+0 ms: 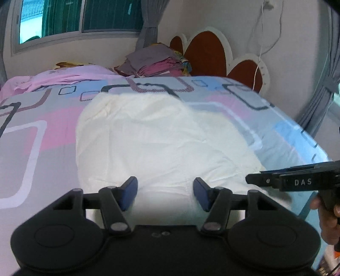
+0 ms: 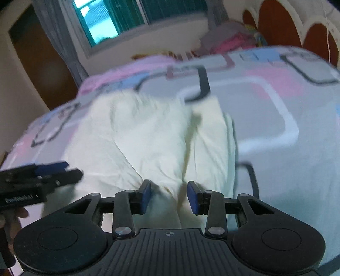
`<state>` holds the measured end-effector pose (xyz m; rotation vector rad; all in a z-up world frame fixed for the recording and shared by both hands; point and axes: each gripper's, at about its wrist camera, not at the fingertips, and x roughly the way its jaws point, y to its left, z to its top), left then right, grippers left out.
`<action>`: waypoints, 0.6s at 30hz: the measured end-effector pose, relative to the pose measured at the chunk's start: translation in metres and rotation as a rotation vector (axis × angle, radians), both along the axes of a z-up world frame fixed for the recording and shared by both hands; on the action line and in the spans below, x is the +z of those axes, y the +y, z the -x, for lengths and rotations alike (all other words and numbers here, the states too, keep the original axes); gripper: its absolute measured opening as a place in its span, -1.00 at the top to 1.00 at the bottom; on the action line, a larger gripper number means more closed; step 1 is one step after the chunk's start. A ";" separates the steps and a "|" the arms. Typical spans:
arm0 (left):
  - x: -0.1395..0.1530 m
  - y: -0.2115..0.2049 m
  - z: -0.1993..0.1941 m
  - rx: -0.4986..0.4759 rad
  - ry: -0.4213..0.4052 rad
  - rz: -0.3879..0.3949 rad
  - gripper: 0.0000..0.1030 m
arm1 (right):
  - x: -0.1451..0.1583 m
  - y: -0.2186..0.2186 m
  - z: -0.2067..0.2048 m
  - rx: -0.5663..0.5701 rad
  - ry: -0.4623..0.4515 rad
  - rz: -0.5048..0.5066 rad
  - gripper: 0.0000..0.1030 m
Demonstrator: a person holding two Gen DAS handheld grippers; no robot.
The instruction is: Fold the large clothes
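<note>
Overall, a cream garment (image 1: pixel 161 135) lies spread on a bed cover (image 1: pixel 31 148) patterned in grey, pink and blue squares.

Left side: a pink cloth (image 1: pixel 63 77) lies rumpled at the far left corner of the bed, below a window (image 1: pixel 74 17). The left gripper (image 1: pixel 165 194) hovers over the near edge of the garment. Its jaws stand wide apart, with cream fabric visible between the 2 blue pads (image 1: pixel 128 193) and nothing held. In the right wrist view this same gripper shows from the side at the left edge, near the garment's left border.

Centre: the garment occupies the middle of the bed, wrinkled, with a fold line running along its length. A stack of folded clothes (image 1: pixel 153 63) in grey and magenta sits at the far end, well apart from the garment.

Right side: a headboard (image 1: pixel 206 55) with brown rounded panels stands behind the stack. The right gripper (image 2: pixel 169 197) is over the garment's near edge, jaws open with a raised ridge of fabric between them, not clamped. The right wrist view is blurred, so contact with the cloth cannot be judged. A curtain (image 1: pixel 323 95) hangs at the far right.
</note>
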<state>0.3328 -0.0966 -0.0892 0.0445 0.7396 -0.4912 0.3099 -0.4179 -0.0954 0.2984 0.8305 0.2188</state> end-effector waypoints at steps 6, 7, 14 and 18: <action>-0.011 -0.010 0.001 0.019 -0.004 -0.049 -0.16 | -0.007 0.001 -0.002 0.001 0.017 0.014 0.30; -0.009 -0.010 0.001 0.020 0.000 -0.052 -0.15 | -0.005 0.001 -0.001 0.002 0.022 0.015 0.30; 0.021 0.006 0.017 0.079 -0.074 -0.082 -0.66 | 0.041 -0.009 0.016 -0.039 -0.116 0.022 0.22; 0.012 0.012 0.008 0.114 -0.028 -0.084 -0.68 | 0.036 -0.005 0.010 -0.033 -0.128 0.021 -0.52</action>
